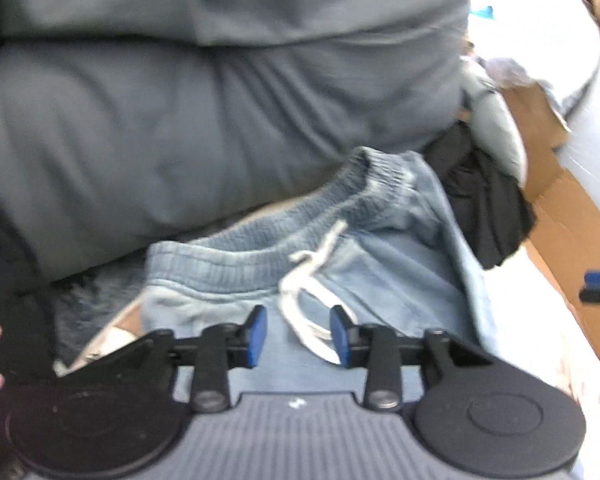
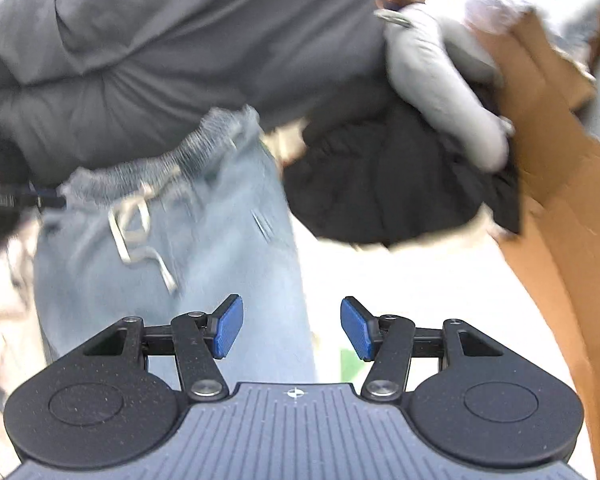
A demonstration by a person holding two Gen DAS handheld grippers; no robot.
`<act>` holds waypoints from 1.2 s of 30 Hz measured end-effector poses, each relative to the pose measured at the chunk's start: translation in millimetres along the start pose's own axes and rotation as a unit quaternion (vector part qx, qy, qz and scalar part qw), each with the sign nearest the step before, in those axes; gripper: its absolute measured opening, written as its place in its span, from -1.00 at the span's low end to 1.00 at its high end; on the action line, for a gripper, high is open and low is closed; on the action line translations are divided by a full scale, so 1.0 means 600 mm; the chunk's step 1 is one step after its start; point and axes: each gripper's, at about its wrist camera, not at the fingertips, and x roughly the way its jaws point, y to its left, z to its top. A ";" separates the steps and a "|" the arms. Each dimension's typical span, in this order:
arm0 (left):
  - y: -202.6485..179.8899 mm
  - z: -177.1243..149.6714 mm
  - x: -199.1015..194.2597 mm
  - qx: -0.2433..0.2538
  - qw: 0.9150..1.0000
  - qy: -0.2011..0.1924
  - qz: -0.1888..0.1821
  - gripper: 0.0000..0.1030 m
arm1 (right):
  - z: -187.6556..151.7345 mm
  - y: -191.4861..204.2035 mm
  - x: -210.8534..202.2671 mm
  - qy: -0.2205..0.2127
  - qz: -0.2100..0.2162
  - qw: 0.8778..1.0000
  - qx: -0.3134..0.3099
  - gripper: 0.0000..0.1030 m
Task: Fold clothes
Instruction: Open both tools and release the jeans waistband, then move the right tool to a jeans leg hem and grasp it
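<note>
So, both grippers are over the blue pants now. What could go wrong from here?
The white drawstring lies loose between the open left gripper's pads, so a grasp may catch only the cord. The black garment and grey bedding crowd the blue pants' waistband, so either could get dragged along. The right gripper hangs open at the pants' edge and could miss.

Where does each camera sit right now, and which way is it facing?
Left wrist: on the left tool, angled down at the light-blue drawstring pants; blue pads apart, a gloved hand at the left edge.
Right wrist: on the right tool, angled down past the pants' edge toward white surface; pads apart, empty.
Shared: pants, grey bedding, black garment, cardboard box.
</note>
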 end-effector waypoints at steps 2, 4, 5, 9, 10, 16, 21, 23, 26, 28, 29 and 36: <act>-0.028 -0.007 0.000 0.010 1.000 0.007 -0.015 -0.20 | -0.045 -0.009 -0.036 -0.010 -0.012 1.000 0.023 0.18; -0.055 -0.015 -0.002 0.014 0.999 0.017 -0.030 -0.19 | -0.092 -0.018 -0.073 -0.018 -0.030 0.998 0.053 0.18; -0.070 -0.019 -0.003 0.017 0.999 0.019 -0.040 -0.15 | -0.115 -0.018 -0.089 -0.020 -0.038 0.997 0.064 0.18; -0.129 -0.041 -0.004 0.041 0.995 0.031 -0.081 -0.08 | -0.201 -0.011 -0.146 -0.024 -0.069 0.992 0.106 0.17; -0.142 -0.048 -0.003 0.047 0.994 0.036 -0.087 -0.08 | -0.218 -0.008 -0.160 -0.027 -0.075 0.990 0.119 0.17; -0.208 -0.092 -0.021 0.093 0.988 0.059 -0.110 -0.08 | -0.296 0.010 -0.242 -0.056 -0.112 0.975 0.182 0.17; -0.233 -0.118 -0.056 0.112 0.983 0.080 -0.122 -0.08 | -0.347 0.032 -0.293 -0.064 -0.120 0.969 0.205 0.17; -0.247 -0.127 -0.068 0.131 0.981 0.082 -0.119 -0.08 | -0.370 0.044 -0.310 -0.065 -0.123 0.968 0.211 0.17; -0.264 -0.142 -0.083 0.161 0.976 0.089 -0.115 -0.05 | -0.413 0.057 -0.341 -0.065 -0.130 0.965 0.220 0.17; -0.267 -0.150 -0.090 0.177 0.974 0.094 -0.106 -0.05 | -0.446 0.065 -0.361 -0.064 -0.137 0.959 0.240 0.17; -0.269 -0.154 -0.093 0.185 0.973 0.096 -0.101 -0.04 | -0.461 0.069 -0.368 -0.064 -0.138 0.955 0.253 0.17; -0.255 -0.157 -0.118 0.186 0.974 0.110 -0.069 -0.02 | -0.543 0.112 -0.364 -0.053 -0.132 0.922 0.361 0.17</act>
